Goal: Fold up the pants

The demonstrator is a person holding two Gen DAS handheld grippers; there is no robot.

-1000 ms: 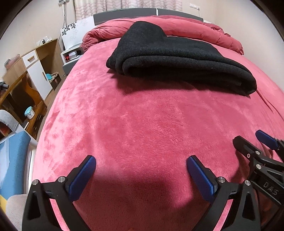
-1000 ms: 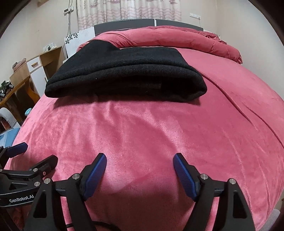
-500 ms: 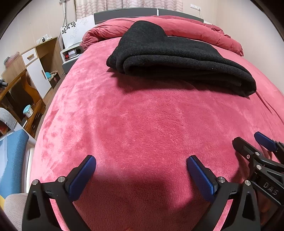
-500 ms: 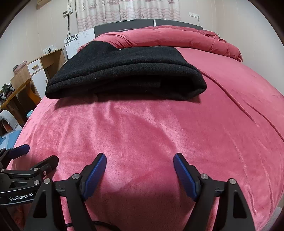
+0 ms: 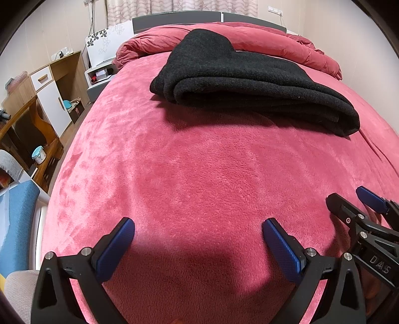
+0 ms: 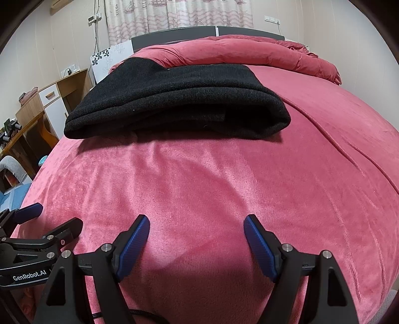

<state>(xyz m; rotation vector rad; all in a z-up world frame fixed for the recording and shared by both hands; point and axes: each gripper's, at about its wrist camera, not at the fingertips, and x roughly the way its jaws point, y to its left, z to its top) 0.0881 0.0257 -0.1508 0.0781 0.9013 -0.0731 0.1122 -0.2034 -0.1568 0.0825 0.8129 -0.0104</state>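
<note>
While both tools hover low over the near end of the bed, nothing is gripped. At the far left of the left wrist view, a wooden cabinet with a white door and drawer [image 5: 53,94] stands against the wall, with a blue upholstered chair [image 5: 17,224] nearer the camera at the bed's edge. The left gripper [image 5: 198,238], black-framed with blue ribbed pads, is released: its jaws are spread wide and only the pink plush bedspread [image 5: 199,174] shows between them. The folded black fleece pants [image 5: 249,82] lie flat on this bedspread, well apart from both tools, toward the head of the bed. In the left wrist view the thick folded edge faces the camera and runs from centre to right. Behind the pants, a bunched red quilt [image 5: 286,47] lies across the bed in front of the dark grey headboard [image 5: 174,20]. The right gripper [image 6: 197,233], of the same black and blue build, is likewise released, jaws parted over bare bedspread. The two tools are just beside each other: each appears at the edge of the other's view, the right one at [image 5: 369,216]. In the right wrist view the pants [image 6: 179,99] sit centre-left.
</note>
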